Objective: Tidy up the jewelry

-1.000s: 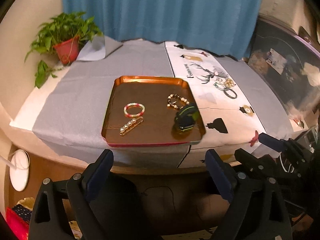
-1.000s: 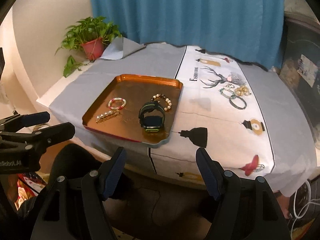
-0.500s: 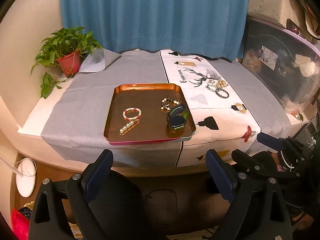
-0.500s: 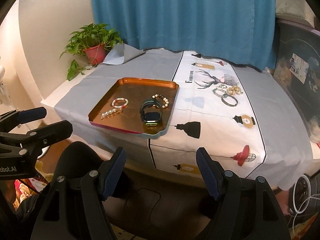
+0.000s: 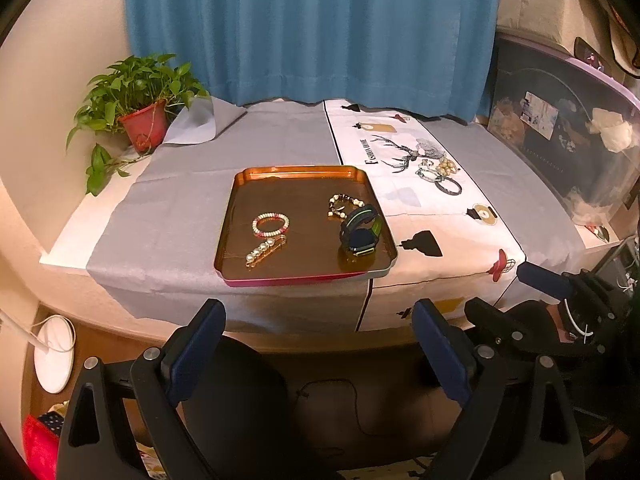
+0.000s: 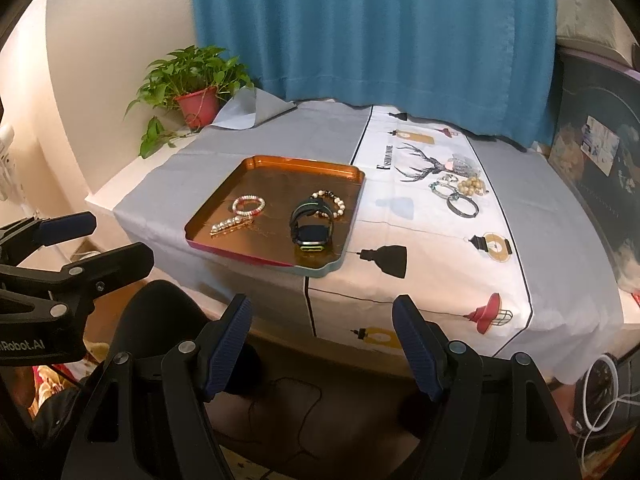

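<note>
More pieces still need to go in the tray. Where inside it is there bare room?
The orange metal tray is bare across its far half, behind the pink bead bracelet and pearl bracelet. The middle strip is free too. Crowded: the right side near the black-and-green watch, and around the pearl hair clip.

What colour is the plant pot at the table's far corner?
Red; the plant pot shows best in the left wrist view.

Both wrist views face the tray [image 5: 308, 276] (perhaps from below).
</note>
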`<state>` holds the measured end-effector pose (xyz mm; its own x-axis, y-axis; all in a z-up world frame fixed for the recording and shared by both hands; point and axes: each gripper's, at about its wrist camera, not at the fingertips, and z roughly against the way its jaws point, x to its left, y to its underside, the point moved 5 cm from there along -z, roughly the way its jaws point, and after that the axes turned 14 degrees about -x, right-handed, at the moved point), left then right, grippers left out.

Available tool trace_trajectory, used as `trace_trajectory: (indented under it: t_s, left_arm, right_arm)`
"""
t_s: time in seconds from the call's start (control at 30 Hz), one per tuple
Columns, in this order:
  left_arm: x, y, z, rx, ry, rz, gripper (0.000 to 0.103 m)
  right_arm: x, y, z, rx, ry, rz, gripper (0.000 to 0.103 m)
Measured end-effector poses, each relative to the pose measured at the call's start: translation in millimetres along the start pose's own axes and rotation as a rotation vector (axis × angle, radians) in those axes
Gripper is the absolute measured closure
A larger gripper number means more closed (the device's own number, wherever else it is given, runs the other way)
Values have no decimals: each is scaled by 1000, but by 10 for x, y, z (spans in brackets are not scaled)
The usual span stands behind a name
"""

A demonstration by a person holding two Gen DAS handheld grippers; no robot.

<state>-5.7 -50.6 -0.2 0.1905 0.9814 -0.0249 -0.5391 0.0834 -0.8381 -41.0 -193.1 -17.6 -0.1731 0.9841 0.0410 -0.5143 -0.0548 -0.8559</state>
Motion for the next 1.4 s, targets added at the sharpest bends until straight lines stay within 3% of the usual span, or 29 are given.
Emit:
trace_trajectory:
  t_s: [0.53,0.73,1.1,1.23,1.4]
  left_arm:
    - [31,106,-216,56,-15,3,10]
    - [-74,68,-398,86,-14,-22,10]
    - [-633,-419,-1032,117,56,-89,10]
    - [-991,-727,-1468,147,105,-95,10]
    - [-1425,-1096,-2160,191,118,-106,10]
  right_arm:
    - [-65,82,-149,38,-7,-13,30]
    - [-292,124,-274,54,15,-51,30]
    - [-1513,150,-613,60,181,-205,30]
    - [-2005,84,-885,44,238,-220,30]
    - [-2468,-65,-1369,30,245,-235,30]
